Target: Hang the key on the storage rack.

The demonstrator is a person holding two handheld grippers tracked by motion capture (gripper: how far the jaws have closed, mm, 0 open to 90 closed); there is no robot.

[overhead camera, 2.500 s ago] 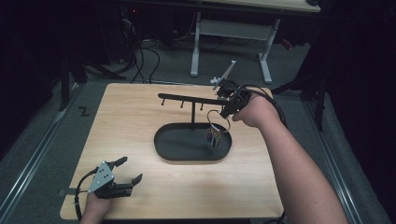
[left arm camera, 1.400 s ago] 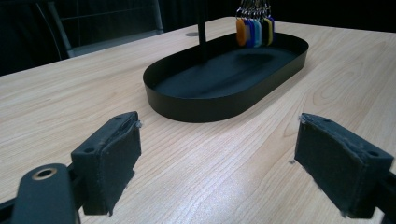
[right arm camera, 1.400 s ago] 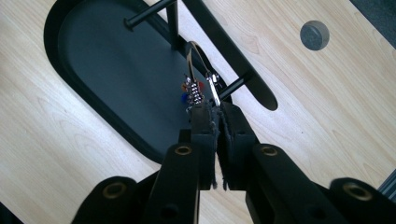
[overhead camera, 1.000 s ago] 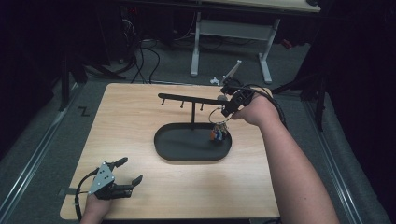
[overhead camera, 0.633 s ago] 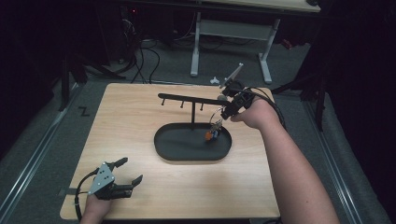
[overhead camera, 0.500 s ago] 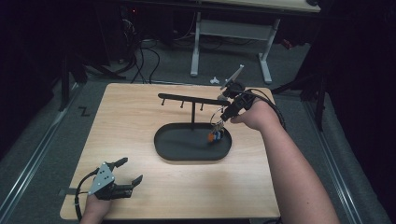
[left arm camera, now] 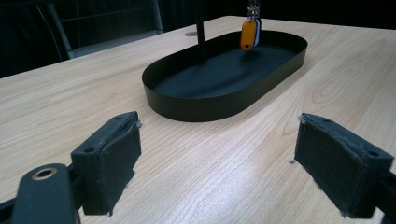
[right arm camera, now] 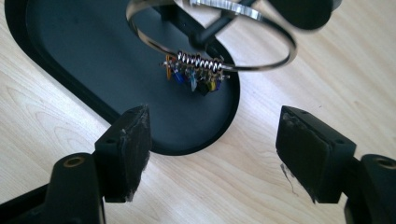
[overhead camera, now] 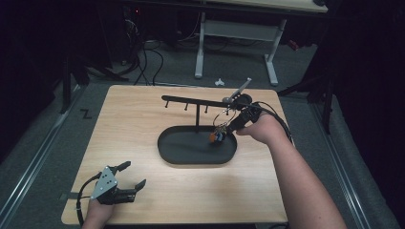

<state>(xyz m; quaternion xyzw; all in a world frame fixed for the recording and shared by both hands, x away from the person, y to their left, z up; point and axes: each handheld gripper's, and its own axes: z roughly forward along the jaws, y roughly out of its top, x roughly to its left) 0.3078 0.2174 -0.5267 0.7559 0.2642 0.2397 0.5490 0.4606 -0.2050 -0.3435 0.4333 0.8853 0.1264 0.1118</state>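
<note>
While your left hand rests at the near left corner of the table [overhead camera: 143,119], its gripper [overhead camera: 128,177] lies low over the wood with its two padded jaws spread wide and nothing between them; in the left gripper view that gripper [left arm camera: 217,161] looks across bare wood toward the black oval tray [left arm camera: 280,60], which sits well apart from it. Use the tray [overhead camera: 167,148] as your landmark: it lies near the middle of the table, and a thin black post [overhead camera: 197,119] rises from inside it to carry a long black bar [overhead camera: 191,101] with small pegs hanging beneath. Your right hand [overhead camera: 262,129] comes in just beyond the tray's right end, and your right gripper [overhead camera: 236,125] sits beside the bar's right end, above the tray's right edge. In the right gripper view that gripper [right arm camera: 212,140] has its jaws held wide apart and gripping nothing, with the tray's rounded end [right arm camera: 154,140] below them. A large metal ring [right arm camera: 280,60] hangs ahead of the jaws, over the tray, apart from both pads; its top edge is cut off, so you cannot tell what it hangs from. A row of small colored tags [right arm camera: 194,79] dangles from the ring's lower curve above the tray floor. From above, the ring [overhead camera: 223,116] and tags [overhead camera: 217,136] hang inside the tray's right end, and the left gripper view shows an orange tag [left arm camera: 249,32] clear of the tray floor. Beyond the table stand the legs of a white desk [overhead camera: 236,28].
</note>
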